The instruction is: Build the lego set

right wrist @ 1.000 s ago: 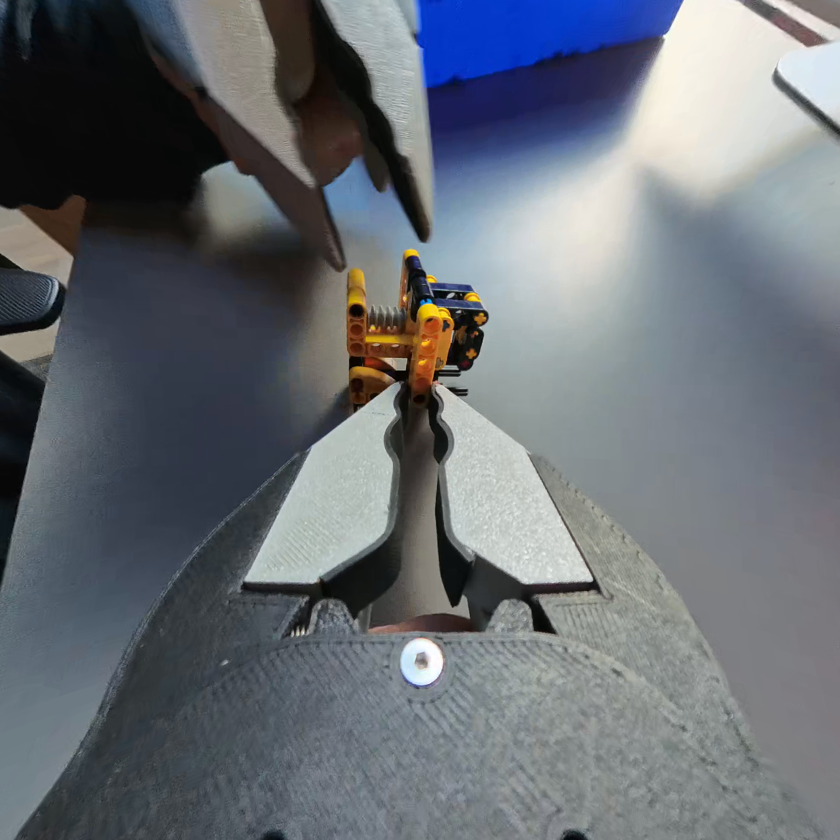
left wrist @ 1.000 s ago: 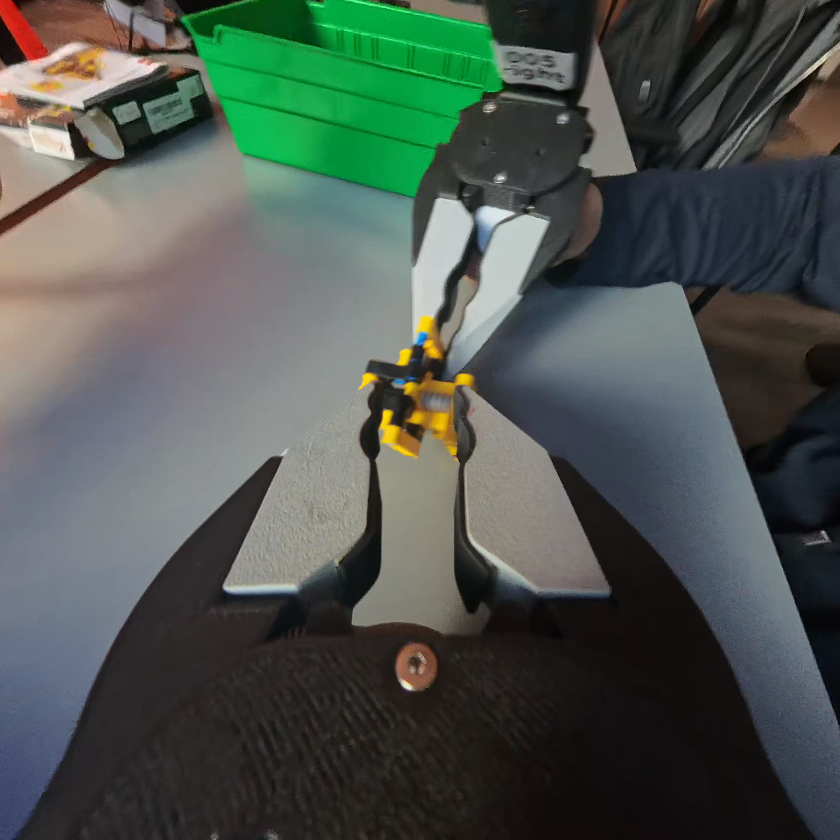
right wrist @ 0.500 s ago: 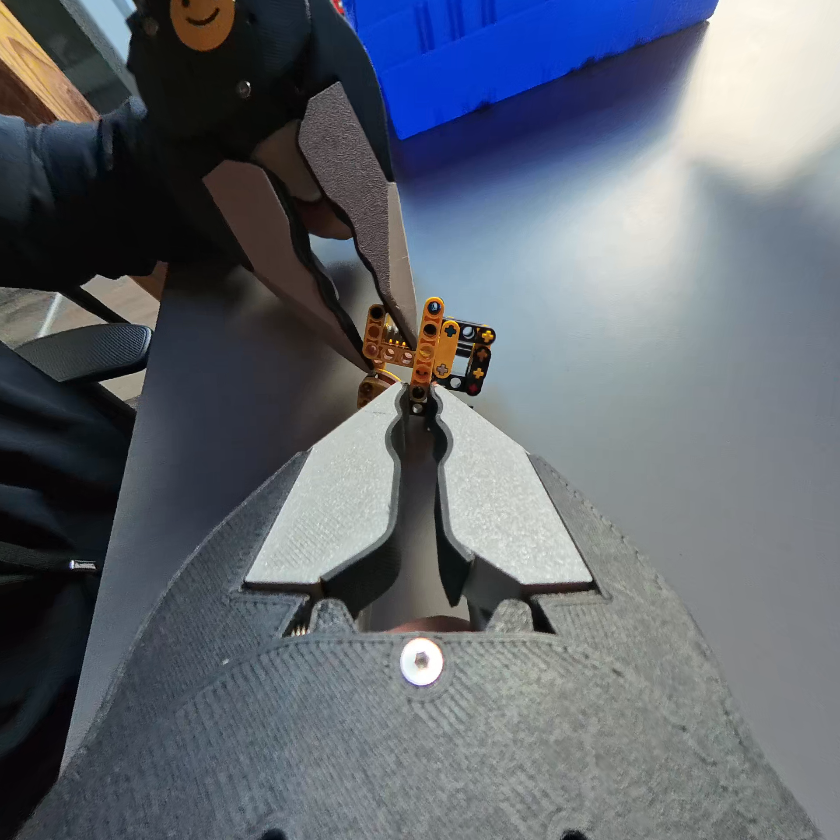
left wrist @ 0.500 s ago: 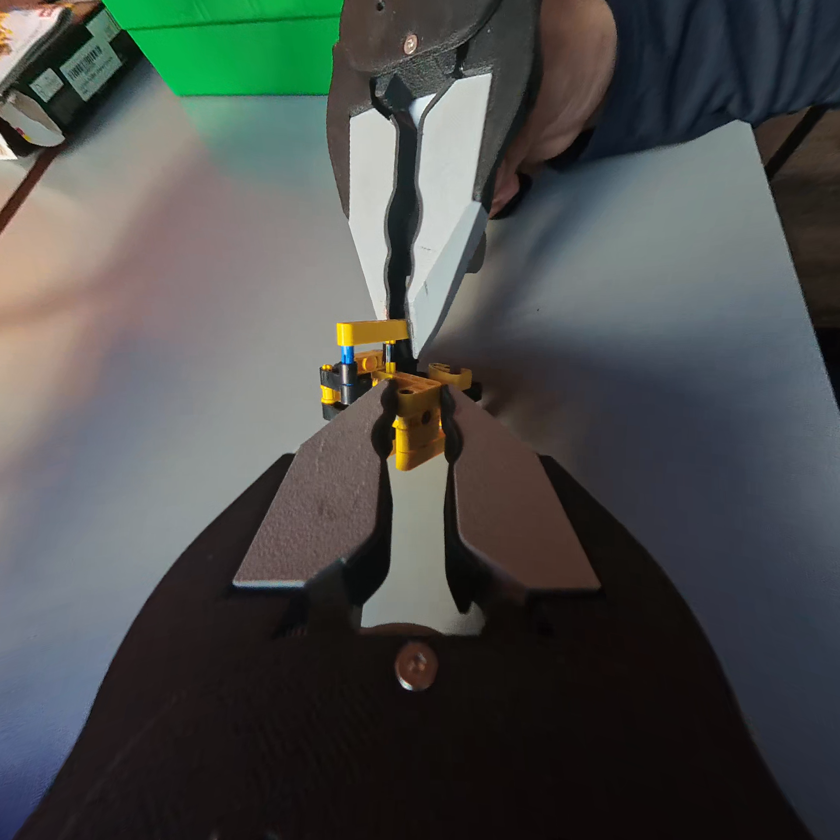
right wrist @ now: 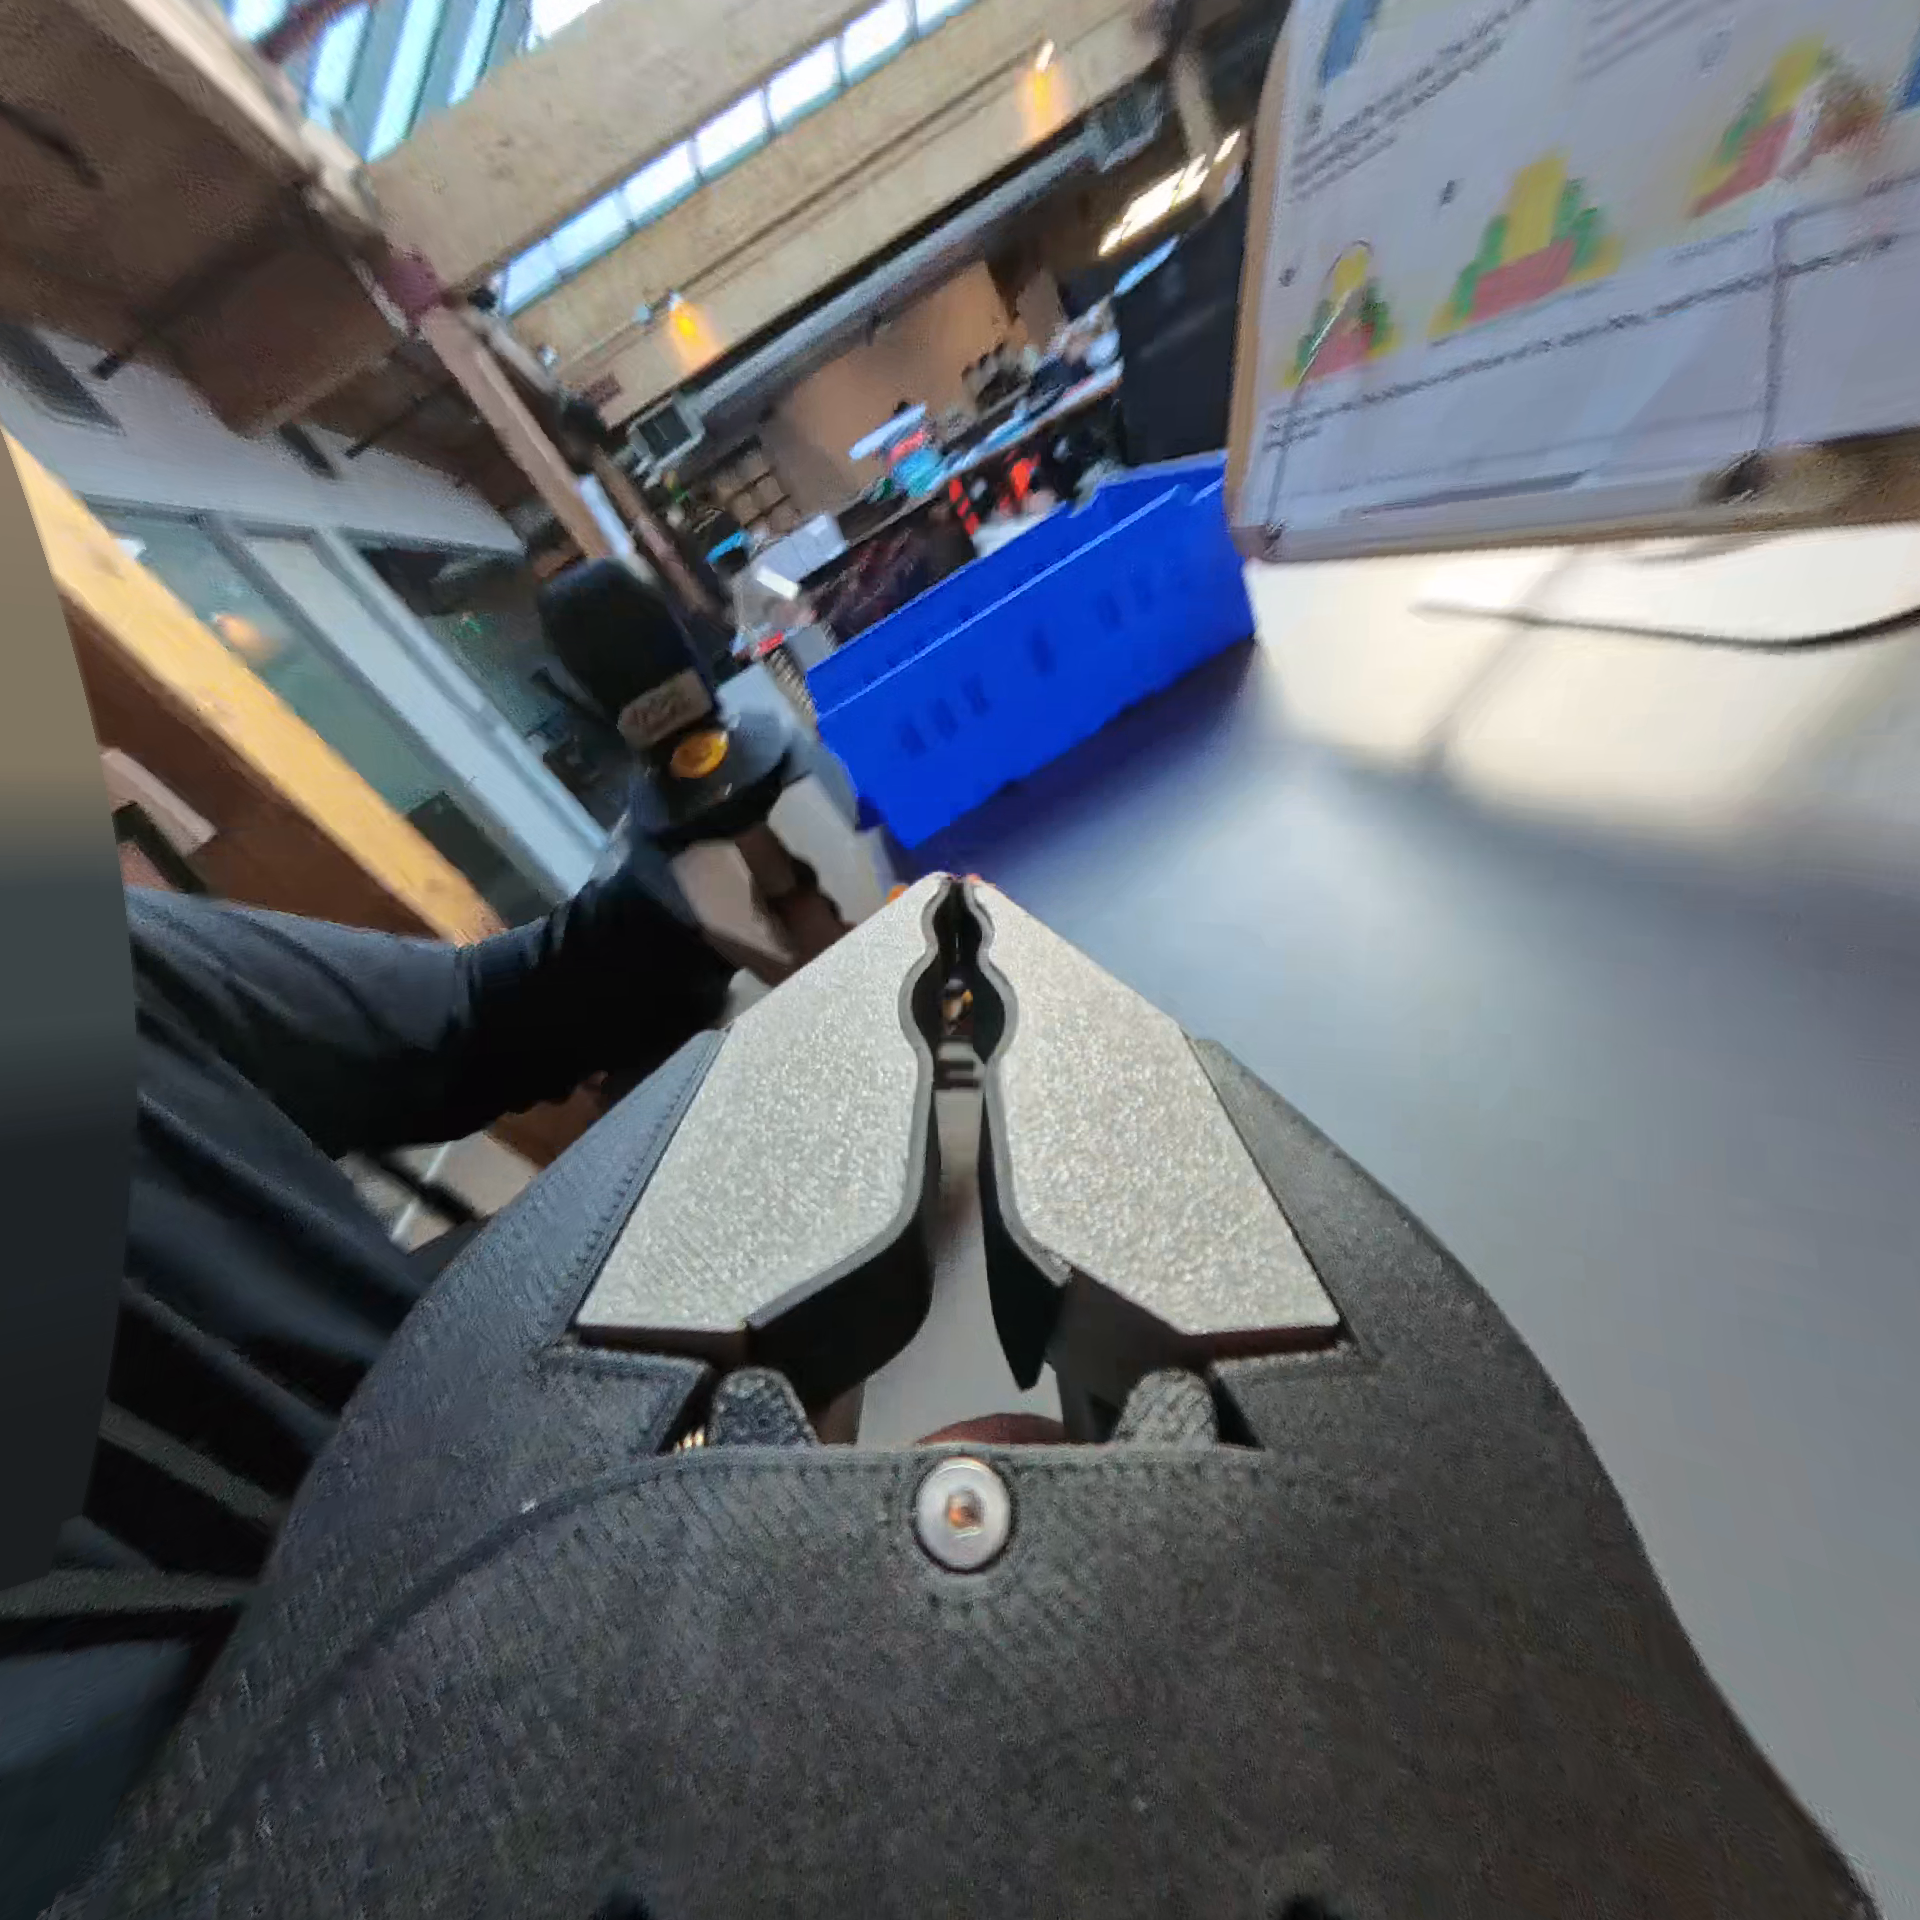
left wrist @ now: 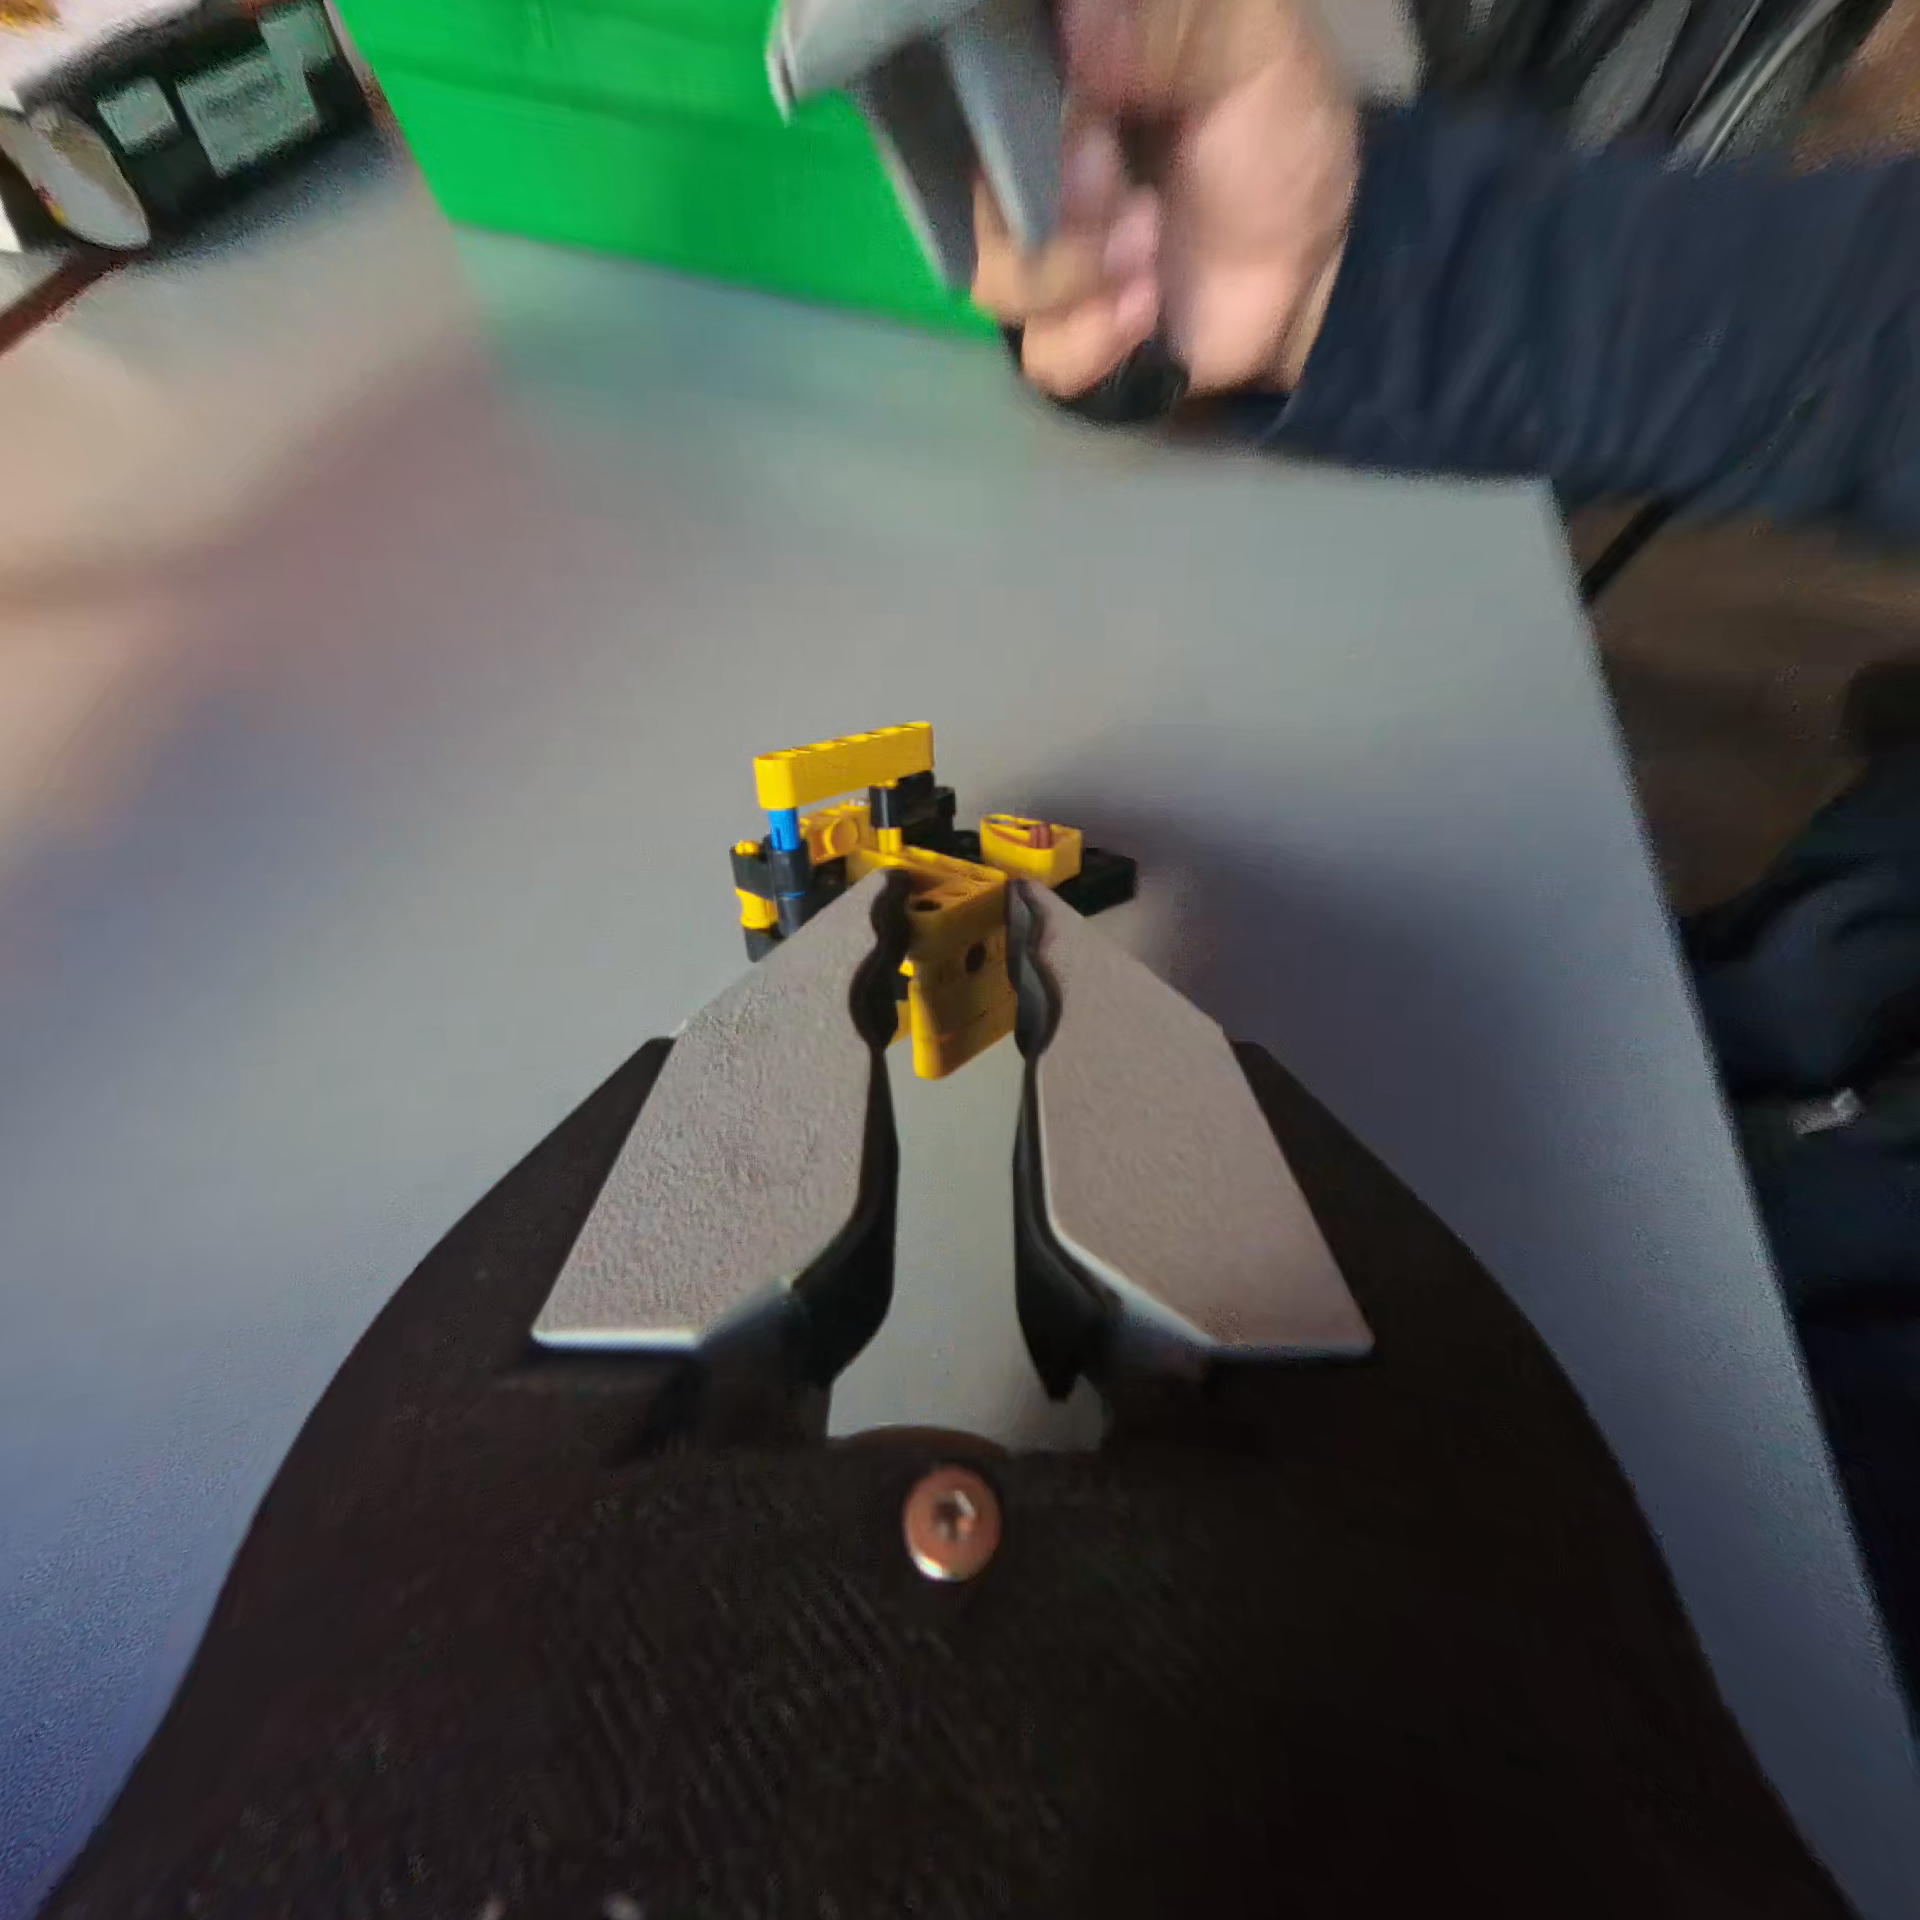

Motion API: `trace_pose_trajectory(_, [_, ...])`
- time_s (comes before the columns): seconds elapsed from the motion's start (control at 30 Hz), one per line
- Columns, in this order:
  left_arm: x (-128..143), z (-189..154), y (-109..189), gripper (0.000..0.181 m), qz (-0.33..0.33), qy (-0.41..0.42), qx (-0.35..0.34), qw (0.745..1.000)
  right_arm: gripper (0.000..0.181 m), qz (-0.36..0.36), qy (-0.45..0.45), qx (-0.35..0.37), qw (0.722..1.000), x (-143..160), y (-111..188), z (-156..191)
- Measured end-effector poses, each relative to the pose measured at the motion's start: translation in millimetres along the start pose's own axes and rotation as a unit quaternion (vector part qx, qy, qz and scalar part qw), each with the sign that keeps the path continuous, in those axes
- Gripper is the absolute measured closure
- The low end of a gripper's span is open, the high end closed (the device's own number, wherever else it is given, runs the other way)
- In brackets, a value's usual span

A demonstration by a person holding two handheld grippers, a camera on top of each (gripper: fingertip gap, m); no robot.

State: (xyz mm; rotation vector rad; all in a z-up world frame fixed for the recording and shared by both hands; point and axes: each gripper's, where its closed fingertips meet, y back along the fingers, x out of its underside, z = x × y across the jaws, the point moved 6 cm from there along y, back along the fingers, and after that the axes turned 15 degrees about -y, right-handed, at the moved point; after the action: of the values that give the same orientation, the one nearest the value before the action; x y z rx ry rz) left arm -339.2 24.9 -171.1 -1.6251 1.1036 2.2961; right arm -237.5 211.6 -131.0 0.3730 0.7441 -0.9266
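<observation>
Left claw (left wrist: 951,914) clamps the lego model (left wrist: 904,862) — yellow beam crosswise on top — right claw (right wrist: 958,883) pinched closed, empty.

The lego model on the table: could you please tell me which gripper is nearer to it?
Left. The left gripper is shut on the lego model, while the right gripper is raised well above and beyond it.

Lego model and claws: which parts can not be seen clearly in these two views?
- Left wrist view: the model's near underside is hidden by the left claw that grips it.
- Left wrist view: the right claw is blurred and cut off by the top edge.
- Right wrist view: the model is hidden behind the shut claw.
</observation>
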Motion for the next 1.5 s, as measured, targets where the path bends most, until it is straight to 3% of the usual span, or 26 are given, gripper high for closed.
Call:
trace_pose_trajectory(0.07, [-4,0,-6,0.166,0.014,-0.024,-0.011,1.000,0.181,0.052,-0.003,-0.011,0.999,14,-12,4])
trace_pose_trajectory(0.13, [0,-2,-15,0.166,0.046,-0.042,-0.019,0.998,0.181,0.120,0.041,0.022,0.992,35,-31,7])
trace_pose_trajectory(0.17, [2,-4,-19,0.166,0.047,-0.030,-0.012,0.998,0.162,0.145,0.071,0.053,0.985,46,-40,6])
trace_pose_trajectory(0.2, [2,-5,-22,0.166,0.033,-0.014,-0.010,0.999,0.160,0.164,0.099,0.075,0.979,55,-48,6])
trace_pose_trajectory(0.33, [0,-6,-26,0.166,0.017,0.015,0.000,1.000,0.171,0.194,0.135,0.115,0.965,74,-67,0])
trace_pose_trajectory(0.6, [-3,-8,-32,0.158,-0.005,0.023,-0.006,1.000,0.177,0.178,0.076,0.085,0.977,69,-68,-1])
trace_pose_trajectory(0.83, [-4,-10,-34,0.166,0.018,0.018,-0.002,1.000,0.177,0.173,0.018,0.077,0.982,68,-66,-4])
trace_pose_trajectory(0.87, [-4,-10,-33,0.166,0.021,0.014,-0.002,1.000,0.177,0.156,0.000,0.061,0.986,64,-65,-2])
trace_pose_trajectory(0.93, [-4,-16,-34,0.167,0.010,0.018,0.017,1.000,0.179,0.035,-0.076,-0.020,0.996,22,-46,7])
trace_pose_trajectory(1.0, [-6,-19,-35,0.166,0.020,-0.002,0.004,1.000,0.178,-0.015,-0.042,0.022,0.999,-4,-19,1])
trace_pose_trajectory(1.07, [-7,-18,-38,0.166,0.020,-0.023,-0.015,0.999,0.178,0.018,0.010,0.089,0.996,4,-12,-9])
trace_pose_trajectory(1.17, [-9,-19,-42,0.166,0.010,-0.042,-0.009,0.999,0.177,0.098,0.037,0.128,0.986,24,-19,-16])
trace_pose_trajectory(1.23, [-9,-20,-42,0.166,0.011,-0.047,-0.013,0.999,0.177,0.128,0.033,0.102,0.986,33,-26,-12])
trace_pose_trajectory(1.33, [-7,-23,-40,0.164,0.022,-0.054,-0.007,0.998,0.178,0.138,-0.101,-0.006,0.985,41,-31,-10])
trace_pose_trajectory(1.37, [-5,-24,-38,0.156,0.030,-0.051,0.004,0.998,0.178,0.134,-0.126,-0.029,0.983,41,-32,-10])
trace_pose_trajectory(1.5, [-12,-17,-20,0.145,0.003,-0.038,-0.003,0.999,0.178,0.146,-0.095,-0.044,0.984,45,-37,-5])
